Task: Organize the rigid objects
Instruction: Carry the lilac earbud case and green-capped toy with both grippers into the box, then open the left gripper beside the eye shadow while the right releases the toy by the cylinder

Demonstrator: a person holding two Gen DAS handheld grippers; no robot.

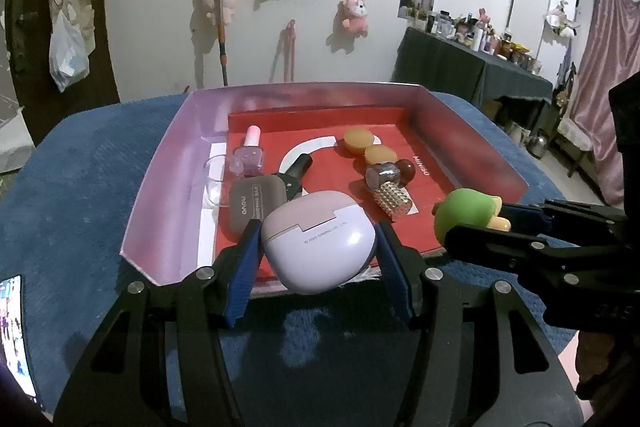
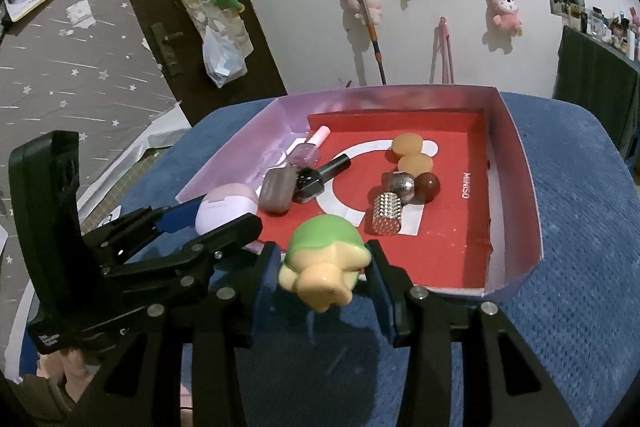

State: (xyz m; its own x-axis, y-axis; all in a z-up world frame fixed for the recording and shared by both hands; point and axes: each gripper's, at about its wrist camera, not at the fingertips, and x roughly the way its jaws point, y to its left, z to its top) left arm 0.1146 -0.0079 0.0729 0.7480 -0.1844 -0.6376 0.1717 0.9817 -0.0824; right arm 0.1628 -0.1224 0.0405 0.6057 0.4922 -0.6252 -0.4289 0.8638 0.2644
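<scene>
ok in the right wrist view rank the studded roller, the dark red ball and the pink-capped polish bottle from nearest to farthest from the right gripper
The right gripper is shut on the green toy at the tray's near edge.
1. Studded roller: just ahead, slightly right, on the red tray floor.
2. Dark red ball: further back, to the right.
3. Pink-capped polish bottle: farthest, back left by the lilac wall.

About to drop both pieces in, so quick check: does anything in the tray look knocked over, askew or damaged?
Nothing looks damaged or spilled. The black-capped polish bottle lies on its side against the grey case, and the pink-capped bottle seems to lie flat too. The studded roller lies by the beads. The tray itself looks intact.
</scene>
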